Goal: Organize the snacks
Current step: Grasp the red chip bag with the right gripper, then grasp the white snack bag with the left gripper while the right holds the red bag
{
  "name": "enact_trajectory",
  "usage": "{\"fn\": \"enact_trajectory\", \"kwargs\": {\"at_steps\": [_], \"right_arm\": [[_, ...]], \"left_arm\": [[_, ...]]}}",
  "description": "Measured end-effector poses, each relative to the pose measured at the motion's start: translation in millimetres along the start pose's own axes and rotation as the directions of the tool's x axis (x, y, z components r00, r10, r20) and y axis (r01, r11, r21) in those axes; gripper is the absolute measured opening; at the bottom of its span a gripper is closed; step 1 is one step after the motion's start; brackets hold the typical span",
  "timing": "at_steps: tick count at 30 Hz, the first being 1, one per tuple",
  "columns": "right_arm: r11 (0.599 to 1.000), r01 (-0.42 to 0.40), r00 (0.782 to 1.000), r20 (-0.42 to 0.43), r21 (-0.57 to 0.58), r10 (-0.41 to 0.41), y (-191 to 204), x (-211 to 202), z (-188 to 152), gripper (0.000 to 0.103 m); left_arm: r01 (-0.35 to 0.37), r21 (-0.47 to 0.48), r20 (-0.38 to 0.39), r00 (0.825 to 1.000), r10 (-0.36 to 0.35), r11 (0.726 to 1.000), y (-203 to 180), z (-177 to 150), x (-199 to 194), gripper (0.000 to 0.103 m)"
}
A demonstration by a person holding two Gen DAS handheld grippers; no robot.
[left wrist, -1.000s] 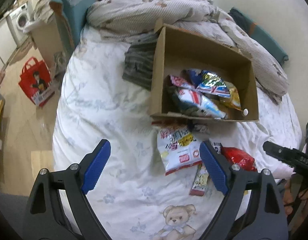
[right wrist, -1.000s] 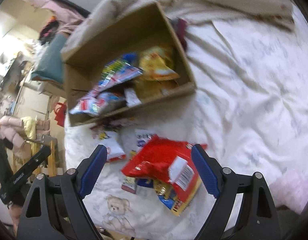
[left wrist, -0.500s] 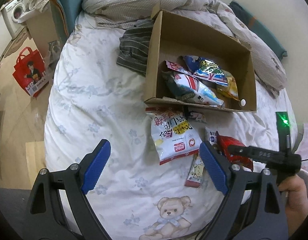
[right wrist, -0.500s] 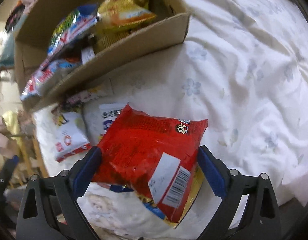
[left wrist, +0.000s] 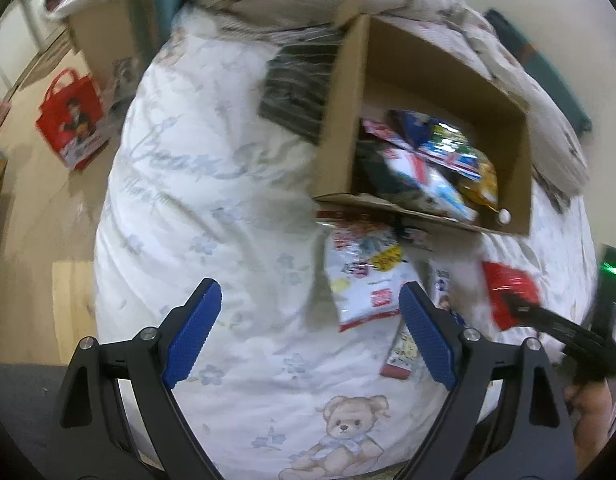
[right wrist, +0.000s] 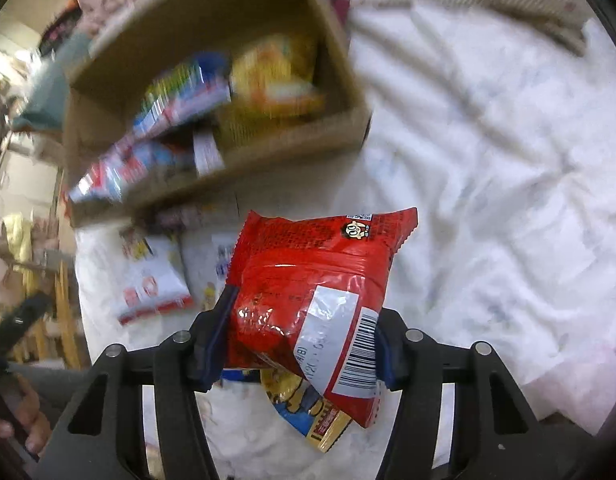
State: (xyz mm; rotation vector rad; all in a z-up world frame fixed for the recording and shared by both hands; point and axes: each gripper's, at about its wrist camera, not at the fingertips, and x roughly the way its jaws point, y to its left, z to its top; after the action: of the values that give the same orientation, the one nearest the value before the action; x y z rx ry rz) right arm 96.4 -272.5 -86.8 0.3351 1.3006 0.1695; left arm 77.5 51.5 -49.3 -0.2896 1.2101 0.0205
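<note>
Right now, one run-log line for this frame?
right gripper: closing on red packet | left gripper: open, empty | cardboard box: part-filled

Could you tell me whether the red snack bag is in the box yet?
Out: the red bag sits between the closing right gripper, outside the box.

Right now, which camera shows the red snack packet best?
The right wrist view: the red snack packet fills the middle, clamped as the right gripper closes. The left wrist view shows it small and blurred at the edge.
</note>
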Motion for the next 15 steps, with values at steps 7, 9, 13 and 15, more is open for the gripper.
{"fn": "enact_trajectory", "kwargs": {"at_steps": [7,9,13,15], "right_arm": [[0.998,-0.065,0.997,0.041,0.022,0.064,-5.5,-19.1,1.9,0.060],[0.996,-0.083,0.996,0.044,0.035,0.081,-7.0,-19.2,6.0,0.060],[0.992,-0.111,0.993,0.046,0.053,0.109,1.7,-13.8,7.8,0.060],[0.989,-0.135,0.990,0.038,0.067,0.132,1.3,-11.0,8.0,0.060]], "left_arm": [[-0.036,-0.093,-0.057,0.998,0.030,0.995,8.4,-2.6,27.5,0.088],[-0.041,-0.085,-0.071,0.997,0.035,0.996,-3.1,-0.8,35.5,0.088],[-0.031,-0.078,-0.138,0.990,0.020,0.996,-32.4,5.4,63.4,0.088],[-0.034,-0.085,-0.151,0.988,0.021,0.996,-41.9,7.5,75.1,0.088]]}}
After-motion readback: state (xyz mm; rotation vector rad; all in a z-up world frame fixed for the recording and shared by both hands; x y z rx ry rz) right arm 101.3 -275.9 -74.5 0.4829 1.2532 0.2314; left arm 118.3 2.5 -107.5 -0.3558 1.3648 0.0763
